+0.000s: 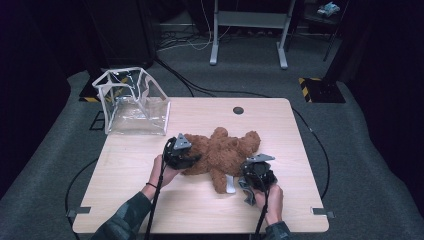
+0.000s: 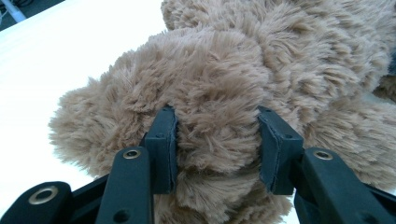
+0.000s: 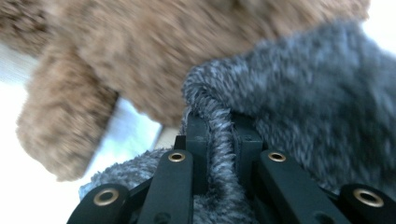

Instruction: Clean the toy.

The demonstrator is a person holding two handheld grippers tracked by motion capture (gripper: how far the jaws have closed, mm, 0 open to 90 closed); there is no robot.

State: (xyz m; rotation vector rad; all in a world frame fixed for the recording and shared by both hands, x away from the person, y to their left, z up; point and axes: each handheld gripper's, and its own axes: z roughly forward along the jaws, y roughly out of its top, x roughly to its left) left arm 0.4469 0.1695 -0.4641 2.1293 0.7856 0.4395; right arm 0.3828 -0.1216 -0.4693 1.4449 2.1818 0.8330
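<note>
Left tool (image 1: 186,159): clenched on a thick fold of plush at one limb of the brown teddy bear (image 1: 225,150). In the left gripper view both pads (image 2: 163,140) press into the fur, with a bulge of pile squeezed between them. Judged purpose: to pin the bear in place while the other hand works.

Right tool (image 1: 250,187): clamped tight on the rolled edge of a grey knit garment (image 3: 322,93). In the right gripper view the hem runs up between the nearly closed jaws, the fabric spreading to the right, close against the bear's brown fur. The picture is blurred, so whether cloth and fur actually touch cannot be told. Judged purpose: dressing the bear, with the hem gripped so that the opening can be drawn over a limb.

Location of items: the bear lies sprawled at mid-tabletop (image 1: 280,125), limbs spread, one leg pointing toward the near edge. The grey garment sits at the bear's lower right, just beside that leg.

Clearances: open tabletop lies to the right of the bear and along the near edge. A clear plastic bag (image 1: 132,102) stands at the far left corner, well apart from the work. The right hand sits near the front edge, so room to pull back that way appears limited.
</note>
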